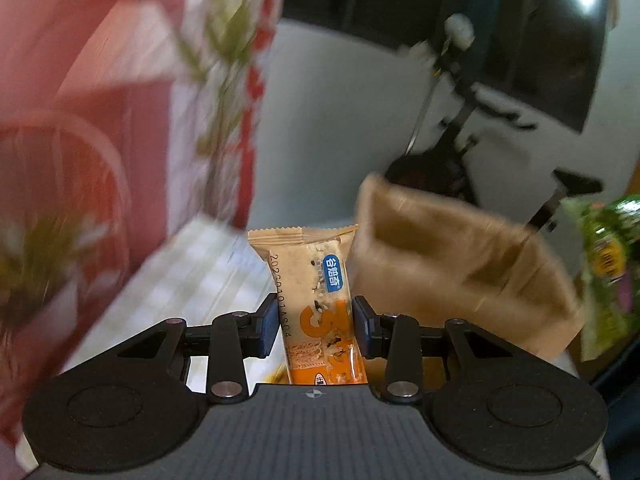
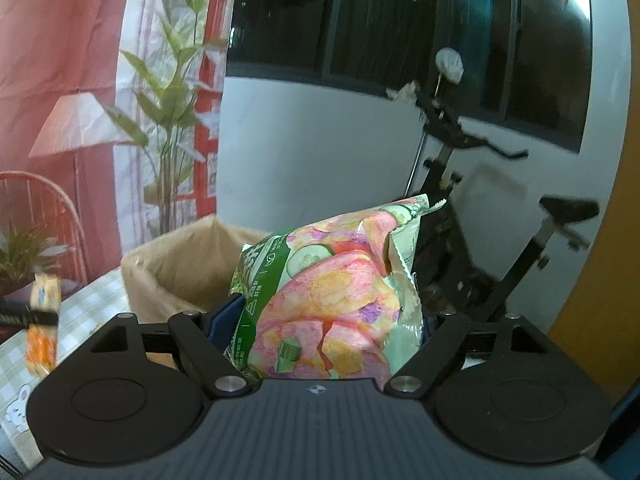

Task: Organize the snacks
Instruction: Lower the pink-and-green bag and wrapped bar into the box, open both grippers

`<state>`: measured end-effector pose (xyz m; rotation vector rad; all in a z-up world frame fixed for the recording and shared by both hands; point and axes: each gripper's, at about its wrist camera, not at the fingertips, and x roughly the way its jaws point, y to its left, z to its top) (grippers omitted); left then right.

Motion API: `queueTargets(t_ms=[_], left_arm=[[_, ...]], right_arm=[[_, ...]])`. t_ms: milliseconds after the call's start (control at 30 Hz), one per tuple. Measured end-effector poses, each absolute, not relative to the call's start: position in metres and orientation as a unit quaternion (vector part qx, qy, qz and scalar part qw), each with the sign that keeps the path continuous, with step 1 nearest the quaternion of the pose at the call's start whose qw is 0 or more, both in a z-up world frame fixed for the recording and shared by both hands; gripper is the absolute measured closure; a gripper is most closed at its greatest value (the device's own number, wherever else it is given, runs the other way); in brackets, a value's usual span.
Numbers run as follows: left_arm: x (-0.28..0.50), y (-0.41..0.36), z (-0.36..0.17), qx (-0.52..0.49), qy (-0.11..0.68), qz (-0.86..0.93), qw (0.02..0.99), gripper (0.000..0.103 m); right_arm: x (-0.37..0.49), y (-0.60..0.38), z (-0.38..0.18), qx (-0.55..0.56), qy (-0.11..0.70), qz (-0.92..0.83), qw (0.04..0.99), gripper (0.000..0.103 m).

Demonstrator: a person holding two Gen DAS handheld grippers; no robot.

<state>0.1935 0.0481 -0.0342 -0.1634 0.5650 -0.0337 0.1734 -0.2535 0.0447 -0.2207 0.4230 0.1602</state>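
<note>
My left gripper (image 1: 316,326) is shut on an orange and beige snack bar (image 1: 316,300), held upright above the checked tablecloth (image 1: 192,280). The bar also shows at the far left of the right wrist view (image 2: 42,320). My right gripper (image 2: 320,322) is shut on a green and pink chip bag (image 2: 328,296), which fills the gap between its jaws. The chip bag shows blurred at the right edge of the left wrist view (image 1: 604,264). A brown paper bag box (image 1: 460,272) stands open just right of the bar, and behind and left of the chip bag (image 2: 180,264).
A pink backdrop with a lamp and plant print (image 2: 80,120) hangs to the left. An exercise bike (image 2: 480,220) stands behind the table by a grey wall and dark windows. The left wrist view is motion-blurred.
</note>
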Motion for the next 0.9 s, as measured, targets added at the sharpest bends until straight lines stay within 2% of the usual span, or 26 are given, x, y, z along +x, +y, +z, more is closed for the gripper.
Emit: queueTargets(t_ms=[167,333,600,900], left_arm=[[0.228,0.011,0.005,-0.059,0.233,-0.056,0.969,0.062],[0.277,-0.028,0.017,-0.037,0.224,-0.086,0.970,0.062],[0.328,-0.061,-0.007,-0.008,0.234,-0.108,0.966,0.063],[0.349,-0.048,-0.035,-0.023,0.269,-0.113,0.956,0.063]], right_arm=[[0.198,-0.255,0.075,-0.117,0.190,0.059,0.973,0.022],[0.248,-0.243,0.079,-0.161,0.209,0.028,0.964,0.022],[0.320,-0.200,0.017,-0.260,0.300,0.000,0.918,0.022],[0.344,-0.188,-0.049,-0.277,0.373,0.014,0.885,0.021]])
